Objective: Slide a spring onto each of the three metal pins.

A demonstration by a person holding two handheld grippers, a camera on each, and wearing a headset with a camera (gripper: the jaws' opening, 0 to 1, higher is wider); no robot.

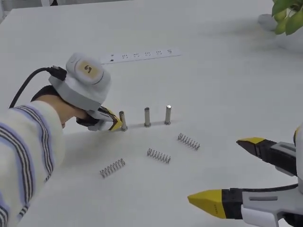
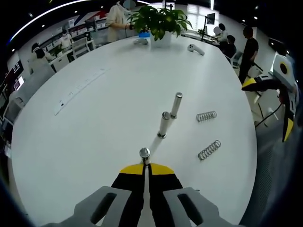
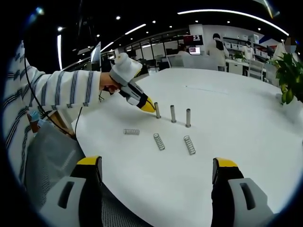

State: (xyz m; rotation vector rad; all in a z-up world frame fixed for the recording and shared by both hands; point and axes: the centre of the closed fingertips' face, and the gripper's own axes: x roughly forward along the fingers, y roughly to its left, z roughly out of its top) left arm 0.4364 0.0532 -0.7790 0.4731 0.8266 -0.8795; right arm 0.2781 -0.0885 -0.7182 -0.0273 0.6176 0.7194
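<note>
Three upright metal pins stand in a row on the white table: left pin (image 1: 122, 120), middle pin (image 1: 147, 117), right pin (image 1: 168, 114). Three springs lie flat in front of them: one (image 1: 112, 168), another (image 1: 158, 155), the third (image 1: 188, 141). My left gripper (image 1: 116, 125) is shut, its yellow tips low on the table right against the left pin (image 2: 144, 153), with nothing seen between them. My right gripper (image 1: 226, 169) hangs open near the front right, apart from the springs (image 3: 158, 141). It looks toward the pins (image 3: 173, 113) and the left gripper (image 3: 148, 106).
A white power strip (image 1: 139, 55) lies behind the pins. A potted plant (image 1: 288, 14) stands at the far right corner. The table's curved edge (image 3: 118, 189) runs close below the right gripper. People stand beyond the table in the room.
</note>
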